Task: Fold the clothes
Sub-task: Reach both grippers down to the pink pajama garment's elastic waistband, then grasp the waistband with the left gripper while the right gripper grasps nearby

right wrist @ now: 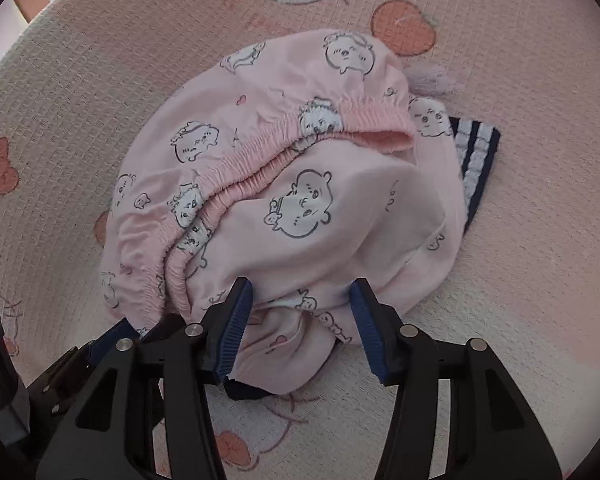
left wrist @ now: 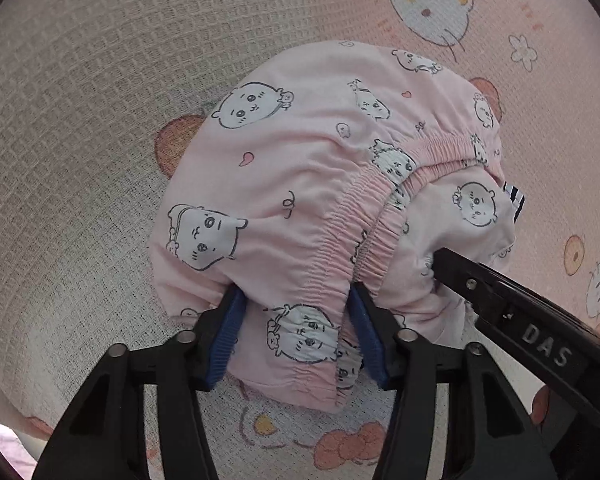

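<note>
A pink garment with cartoon faces lies folded in a bundle on a pink printed blanket; its gathered elastic waistband runs across the top. It also shows in the right wrist view. My left gripper is open, its blue pads either side of the near edge of the bundle. My right gripper is open around the bundle's near right edge. The right gripper's finger shows in the left wrist view against the bundle's right side.
A navy and white striped cuff sticks out from under the bundle on the right. A small lilac scrap of cloth lies on the blanket behind the bundle. The blanket spreads all around.
</note>
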Available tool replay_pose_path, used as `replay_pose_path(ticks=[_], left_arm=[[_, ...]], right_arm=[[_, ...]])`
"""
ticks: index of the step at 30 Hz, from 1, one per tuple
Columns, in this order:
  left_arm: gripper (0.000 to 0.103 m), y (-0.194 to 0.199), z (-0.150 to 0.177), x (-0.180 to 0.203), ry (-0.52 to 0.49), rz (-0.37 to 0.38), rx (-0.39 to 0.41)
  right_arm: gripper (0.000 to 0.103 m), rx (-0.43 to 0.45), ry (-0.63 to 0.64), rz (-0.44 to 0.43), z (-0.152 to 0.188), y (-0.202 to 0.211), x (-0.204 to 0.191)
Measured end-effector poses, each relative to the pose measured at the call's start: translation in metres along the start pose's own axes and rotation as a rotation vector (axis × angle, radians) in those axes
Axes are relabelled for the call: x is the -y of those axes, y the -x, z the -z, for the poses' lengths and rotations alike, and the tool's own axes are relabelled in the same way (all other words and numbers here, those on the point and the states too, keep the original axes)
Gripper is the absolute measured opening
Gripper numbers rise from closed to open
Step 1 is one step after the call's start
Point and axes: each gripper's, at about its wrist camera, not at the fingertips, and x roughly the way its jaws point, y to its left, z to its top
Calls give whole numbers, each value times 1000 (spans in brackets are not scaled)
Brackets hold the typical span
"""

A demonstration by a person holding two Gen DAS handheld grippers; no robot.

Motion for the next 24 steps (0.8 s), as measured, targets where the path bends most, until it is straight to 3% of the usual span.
replay_pose_path(ticks=[1,2,4,8,13,18,24], left_arm=[[29,1,1,2,-16,7,-1],[22,3,3,5,-28,15,4],[21,11,6,10,-50,35,17],[21,25,17,29,-131,96,6],[21,48,33,65,-226,239,-34],[21,70,78,99,-333,368,-112],[21,91,131,132,-440,486,-216]], right_arm=[[18,-11,29,6,0,-4,-4],[16,-10,60,12,1,-3,-7],[10,0,102,16,5,2,-12],[9,59,81,11,19,37,-4],[8,112,69,52,48,82,11],[8,139,49,121,98,134,32],[7,166,-41,252,168,193,89]])
